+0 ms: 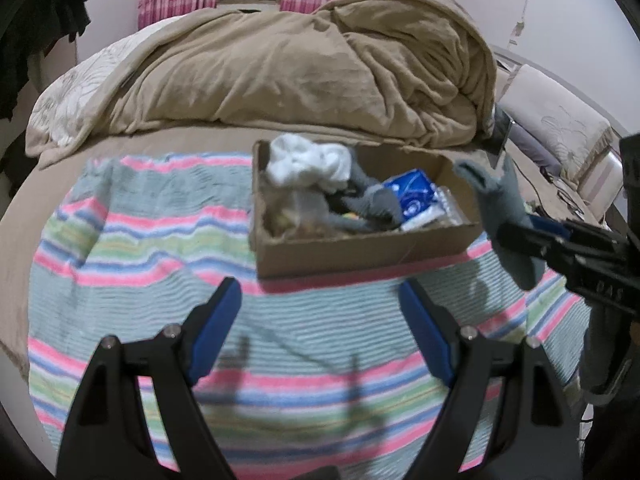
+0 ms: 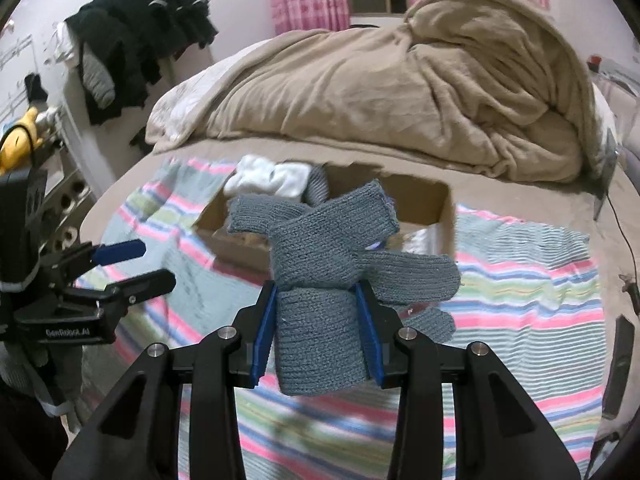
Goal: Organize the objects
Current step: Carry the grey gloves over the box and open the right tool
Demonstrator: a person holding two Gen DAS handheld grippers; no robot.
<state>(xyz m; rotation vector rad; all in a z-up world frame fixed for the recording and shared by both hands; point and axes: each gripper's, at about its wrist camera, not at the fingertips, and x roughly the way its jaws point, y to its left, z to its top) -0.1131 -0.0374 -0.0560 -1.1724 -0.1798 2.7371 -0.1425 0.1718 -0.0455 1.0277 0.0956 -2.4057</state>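
A grey knitted glove is clamped between the blue pads of my right gripper, its fingers sticking out to the right. It hangs in the air in front of the open cardboard box. In the left wrist view the same glove and right gripper are at the box's right end. The box holds white socks, another grey knit piece and a blue packet. My left gripper is open and holds nothing, above the striped towel in front of the box.
The towel and box lie on a bed with a bunched beige blanket behind them. A pillow is at the right. Dark clothes hang at the left wall, with a yellow toy on shelves below.
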